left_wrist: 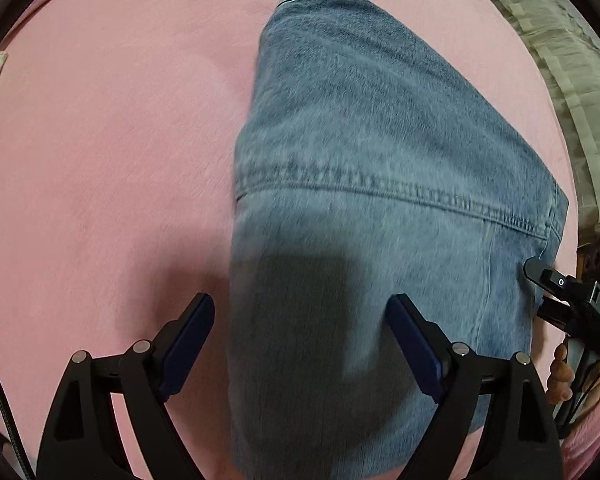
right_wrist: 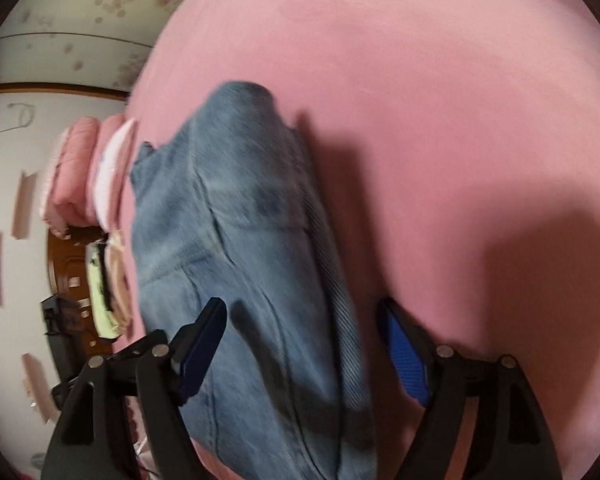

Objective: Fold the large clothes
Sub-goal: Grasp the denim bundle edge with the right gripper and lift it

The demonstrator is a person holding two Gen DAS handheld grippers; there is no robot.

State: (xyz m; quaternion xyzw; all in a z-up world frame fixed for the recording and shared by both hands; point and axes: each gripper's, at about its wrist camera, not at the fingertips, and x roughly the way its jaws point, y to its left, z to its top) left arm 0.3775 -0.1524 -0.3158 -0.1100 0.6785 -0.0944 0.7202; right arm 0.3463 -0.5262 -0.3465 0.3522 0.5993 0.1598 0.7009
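Observation:
Folded light-blue jeans (left_wrist: pixel 364 184) lie on a pink bed sheet (left_wrist: pixel 108 152). My left gripper (left_wrist: pixel 300 320) is open above the near end of the jeans, its blue pads astride the denim and not touching it. My right gripper also shows in the left wrist view (left_wrist: pixel 548 280) at the jeans' right edge. In the right wrist view the jeans (right_wrist: pixel 236 240) run away from me, and my right gripper (right_wrist: pixel 304 320) is open over their near end, empty. The pink sheet (right_wrist: pixel 440 120) fills the right side.
A pale patterned quilt (left_wrist: pixel 560 60) lies at the bed's far right. In the right wrist view a stack of folded pink bedding (right_wrist: pixel 84 176) sits beyond the bed edge, with a wooden cabinet (right_wrist: pixel 72 276) and a white wall behind.

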